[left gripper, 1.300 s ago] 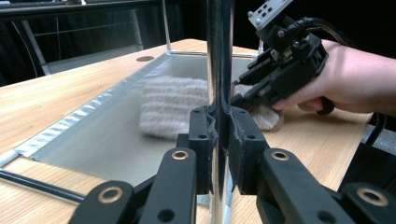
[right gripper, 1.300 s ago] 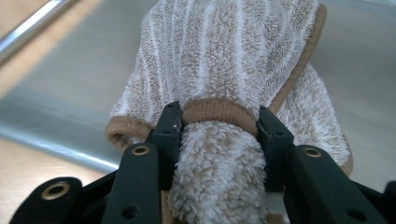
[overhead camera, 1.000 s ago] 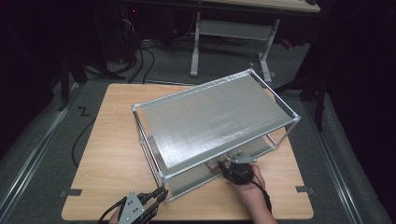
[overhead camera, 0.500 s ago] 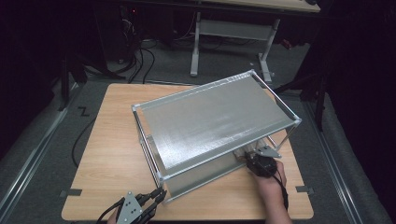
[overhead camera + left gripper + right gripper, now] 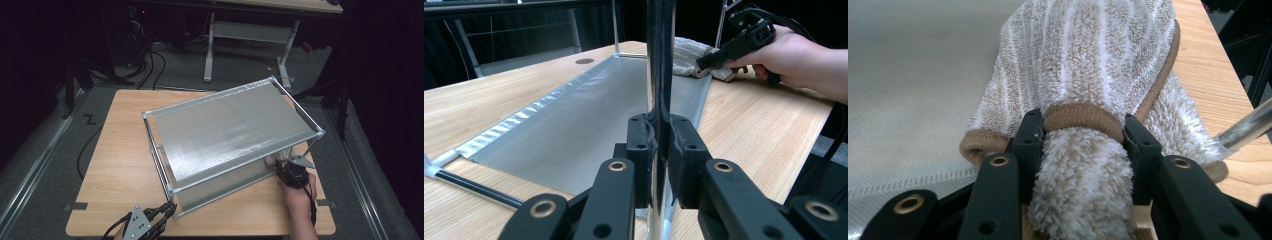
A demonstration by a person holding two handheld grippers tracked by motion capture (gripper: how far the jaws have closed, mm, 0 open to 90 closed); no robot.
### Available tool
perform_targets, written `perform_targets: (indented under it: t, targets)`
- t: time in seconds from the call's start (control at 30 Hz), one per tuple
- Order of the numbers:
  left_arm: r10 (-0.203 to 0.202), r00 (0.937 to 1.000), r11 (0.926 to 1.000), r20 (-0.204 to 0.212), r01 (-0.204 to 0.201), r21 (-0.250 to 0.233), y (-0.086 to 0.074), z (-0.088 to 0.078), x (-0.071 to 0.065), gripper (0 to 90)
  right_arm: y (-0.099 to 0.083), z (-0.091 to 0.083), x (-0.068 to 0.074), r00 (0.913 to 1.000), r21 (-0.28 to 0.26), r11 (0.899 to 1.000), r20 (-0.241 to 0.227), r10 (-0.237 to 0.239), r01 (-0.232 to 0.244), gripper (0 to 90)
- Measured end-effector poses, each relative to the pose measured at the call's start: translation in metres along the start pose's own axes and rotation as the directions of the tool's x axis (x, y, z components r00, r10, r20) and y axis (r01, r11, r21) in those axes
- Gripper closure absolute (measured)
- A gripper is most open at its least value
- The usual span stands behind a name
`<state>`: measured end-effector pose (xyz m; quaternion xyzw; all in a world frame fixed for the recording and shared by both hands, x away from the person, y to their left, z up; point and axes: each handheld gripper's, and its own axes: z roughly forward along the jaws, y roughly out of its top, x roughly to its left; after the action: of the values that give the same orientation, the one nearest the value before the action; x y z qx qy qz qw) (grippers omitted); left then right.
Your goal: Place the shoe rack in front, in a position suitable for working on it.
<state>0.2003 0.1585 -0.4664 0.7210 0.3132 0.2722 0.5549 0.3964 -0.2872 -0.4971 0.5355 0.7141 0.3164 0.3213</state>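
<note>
A metal-framed rack point(image 5: 230, 130) with two grey fabric shelves stands askew on the wooden table point(image 5: 120, 150). My left gripper point(image 5: 171, 207) is at the rack's near left corner, shut on the upright post point(image 5: 660, 60); the pads point(image 5: 640, 145) press it from both sides. My right gripper point(image 5: 277, 169) is at the right end of the lower shelf point(image 5: 574, 125), shut on a beige striped towel point(image 5: 1088, 60), and its jaws have just closed a little tighter on it. The towel point(image 5: 686, 50) lies bunched, partly on the shelf and partly on the table; the right gripper point(image 5: 704, 62) holds its near end.
The table's right edge point(image 5: 327, 210) is close behind my right hand. A thin rack leg point(image 5: 1245, 131) slants beside the towel. Bare wood lies left of the rack. Desk legs and cables stand on the dark floor beyond the table.
My right hand has moved right along the rack's front side, from near its middle to its right end. The left gripper has stayed on the corner post.
</note>
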Motion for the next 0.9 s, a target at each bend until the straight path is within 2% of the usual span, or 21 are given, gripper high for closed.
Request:
perform_targets:
  t: [0.1, 0.27, 0.3, 0.43, 0.57, 0.73, 0.9]
  targets:
    - [-0.003, 1.0000, 1.0000, 0.001, 0.003, -0.001, 0.000, 0.000, 0.000, 80.4, 0.001, 0.000, 0.001, 1.0000, 0.001, 1.000, 0.001, -0.007, 0.007, 62.9]
    - [-0.006, 1.0000, 1.0000, -0.001, 0.006, -0.003, 0.000, 0.001, 0.002, 80.5, 0.004, -0.003, 0.010, 0.9987, -0.010, 0.999, -0.039, -0.033, 0.033, 65.2]
    - [-0.012, 0.9999, 0.9999, -0.001, 0.012, -0.004, 0.000, 0.002, 0.003, 80.4, 0.005, -0.005, 0.012, 0.9980, -0.017, 0.999, -0.040, -0.049, 0.049, 65.3]
    - [-0.017, 0.9998, 0.9998, -0.006, 0.017, -0.007, 0.000, 0.006, 0.008, 80.5, 0.009, -0.018, 0.024, 0.9950, -0.060, 0.996, -0.074, -0.067, 0.062, 65.4]
    - [-0.018, 0.9998, 0.9998, -0.005, 0.018, -0.007, 0.001, 0.011, 0.011, 80.5, 0.008, -0.031, 0.032, 0.9928, -0.107, 0.991, -0.078, -0.091, 0.083, 65.4]
    - [-0.016, 0.9999, 0.9998, -0.005, 0.016, -0.009, 0.002, 0.018, 0.016, 80.5, 0.004, -0.048, 0.034, 0.9935, -0.151, 0.986, -0.080, -0.082, 0.069, 65.3]
    - [-0.020, 0.9995, 0.9997, -0.024, 0.020, -0.012, 0.003, 0.024, 0.027, 80.4, -0.001, -0.069, 0.034, 0.9942, -0.201, 0.978, -0.085, -0.067, 0.049, 65.2]
